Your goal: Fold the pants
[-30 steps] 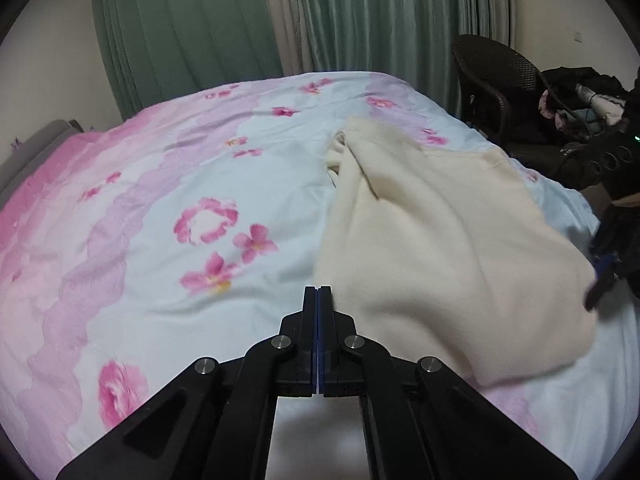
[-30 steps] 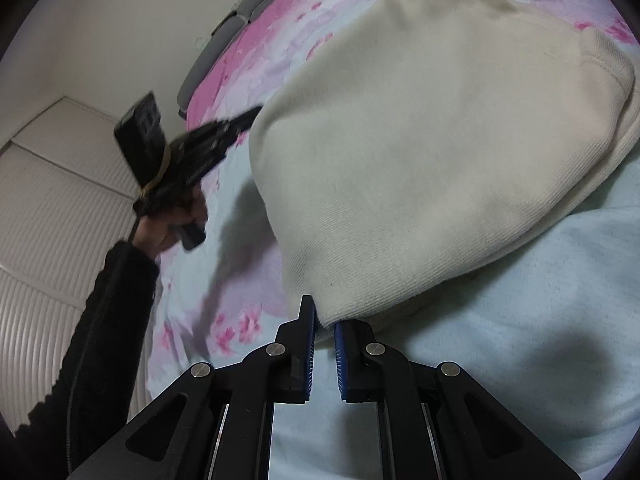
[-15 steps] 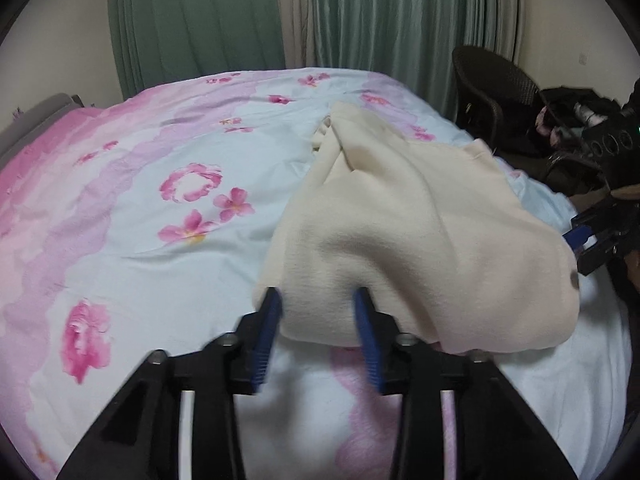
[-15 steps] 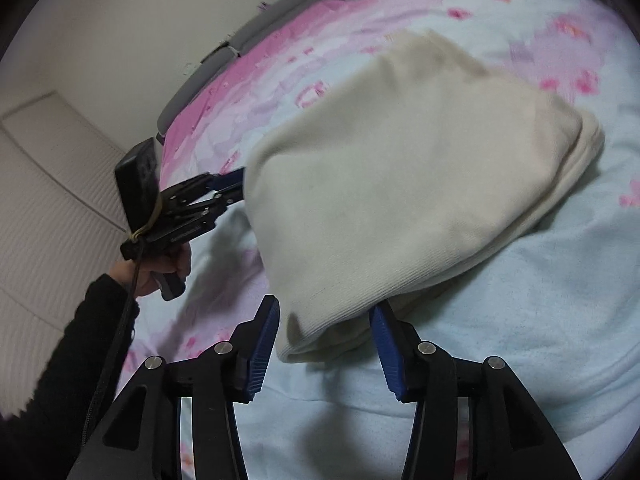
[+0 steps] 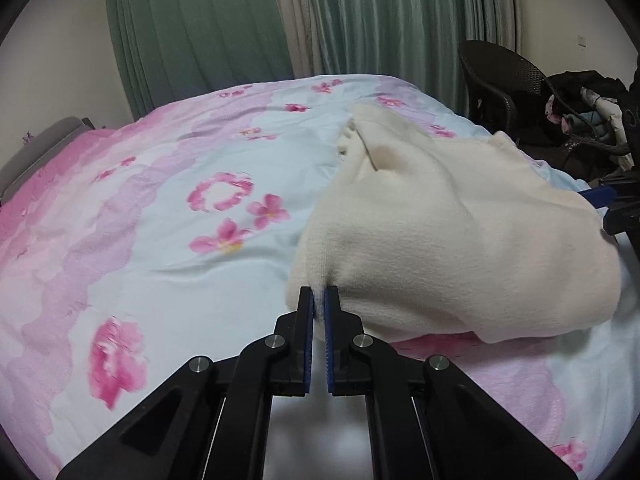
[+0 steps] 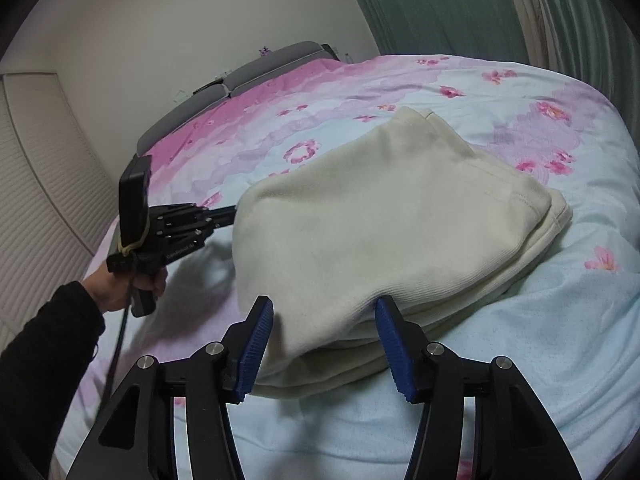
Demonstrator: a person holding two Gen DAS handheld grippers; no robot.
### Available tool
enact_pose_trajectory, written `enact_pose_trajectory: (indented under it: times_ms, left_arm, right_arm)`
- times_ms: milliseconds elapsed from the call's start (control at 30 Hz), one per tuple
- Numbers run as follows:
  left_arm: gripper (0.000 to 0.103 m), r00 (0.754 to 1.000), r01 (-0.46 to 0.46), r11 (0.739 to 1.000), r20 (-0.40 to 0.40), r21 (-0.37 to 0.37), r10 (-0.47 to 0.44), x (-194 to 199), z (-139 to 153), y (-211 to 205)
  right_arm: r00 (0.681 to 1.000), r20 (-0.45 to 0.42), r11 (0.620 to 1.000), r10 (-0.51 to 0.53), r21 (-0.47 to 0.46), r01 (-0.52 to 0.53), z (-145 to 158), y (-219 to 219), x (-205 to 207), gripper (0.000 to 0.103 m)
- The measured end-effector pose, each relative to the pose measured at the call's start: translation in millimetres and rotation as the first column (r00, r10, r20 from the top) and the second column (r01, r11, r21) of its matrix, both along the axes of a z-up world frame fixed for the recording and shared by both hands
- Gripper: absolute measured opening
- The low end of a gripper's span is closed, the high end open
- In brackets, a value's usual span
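The left gripper is clamped on the near corner of the cream pants; its two blue pads pinch a small pucker of the fleece between them. Half a second ago the same jaws stood apart around that edge, and a second ago they were closed on nothing beside it, so the grab is fresh. In the right wrist view the same tool reaches in from the side, held by the person's left hand in a black sleeve, its tip meeting the left edge of the cloth.

The right gripper does the opposite. Its jaws are opening, now set well apart, with the bottom fold of the pants lying between them but untouched by either pad. A second ago they were nearly together at that hem, so this hand has just let go.

The pants lie folded over into a thick, layered bundle on the floral duvet of the bed, near its edge on the side where a dark wicker chair stands before the green curtains.

Judging from this, one fold looks laid down, and the left hand's new hold suggests a further fold or a straightening tug comes next. A pinch that shallow may slip if pulled hard.
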State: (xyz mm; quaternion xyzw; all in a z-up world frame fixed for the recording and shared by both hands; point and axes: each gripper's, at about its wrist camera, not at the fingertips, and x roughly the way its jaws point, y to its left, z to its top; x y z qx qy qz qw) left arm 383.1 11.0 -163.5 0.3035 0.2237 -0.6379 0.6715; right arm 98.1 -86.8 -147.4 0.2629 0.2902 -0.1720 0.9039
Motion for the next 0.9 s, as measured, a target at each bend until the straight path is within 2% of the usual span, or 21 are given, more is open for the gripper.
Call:
enact_pose_trajectory:
  times_ms: [67,100,167,233,367,400,433,467,533,600,667,700,767,900]
  left_arm:
    - [0.004,1.0,-0.025,1.0,0.007,-0.013,0.025,8,1,1]
    - [0.002,0.997,-0.074,0.997,0.006,-0.037,0.074,15,3,4]
    - [0.002,0.991,-0.13,0.989,-0.034,-0.076,0.128,25,6,11]
    - [0.002,0.995,-0.094,0.993,-0.05,-0.077,0.091,16,4,14]
    - [0.002,0.99,-0.14,0.988,-0.045,-0.063,0.137,6,2,18]
    - [0.01,0.987,-0.156,0.986,-0.046,-0.063,0.154,3,3,20]
    - [0.023,0.983,-0.181,0.982,-0.05,-0.061,0.178,0,5,21]
    - [0.029,0.978,-0.207,0.976,-0.055,-0.073,0.203,-5,9,23]
    - [0.058,0.967,-0.252,0.963,-0.05,-0.096,0.248,-16,16,28]
    - [0.063,0.955,-0.297,0.945,-0.058,-0.134,0.292,-33,28,34]
    - [0.067,0.92,-0.392,0.907,-0.047,-0.156,0.39,-56,39,39]
    - [0.068,0.908,-0.418,0.894,-0.055,-0.161,0.415,-63,43,40]
    - [0.071,0.866,-0.5,0.848,-0.069,-0.177,0.496,-86,50,43]
    - [0.072,0.773,-0.63,0.758,-0.035,-0.173,0.634,-138,55,37]
  right_arm:
    - [1.0,-0.002,1.0,-0.009,0.002,0.009,-2,-1,4,0.055]
    - [1.0,-0.011,1.0,-0.02,-0.005,0.02,-3,-2,6,0.055]
    - [0.997,-0.06,0.999,-0.038,-0.018,0.037,-6,-5,9,0.055]
    - [0.999,-0.039,1.0,-0.029,0.008,0.03,-9,-11,6,0.055]
    - [1.0,-0.01,1.0,-0.019,0.003,0.019,-4,-13,1,0.055]
    - [1.0,-0.001,1.0,-0.007,-0.004,0.007,-1,-13,1,0.055]
    - [1.0,0.015,1.0,0.001,-0.011,-0.001,1,-14,0,0.055]
    - [0.999,0.034,1.0,0.013,-0.015,-0.013,5,-16,-2,0.055]
    - [0.995,0.086,0.998,0.053,-0.04,-0.05,15,-21,-4,0.057]
    - [0.984,0.146,0.991,0.101,-0.102,-0.087,29,-27,-7,0.068]
    - [0.973,0.18,0.98,0.147,-0.158,-0.119,38,-33,-9,0.078]
    - [0.963,0.193,0.969,0.186,-0.2,-0.146,43,-38,-10,0.08]
    - [0.953,0.197,0.954,0.231,-0.239,-0.182,48,-47,-11,0.083]
    - [0.954,0.164,0.951,0.251,-0.227,-0.212,53,-74,-9,0.083]
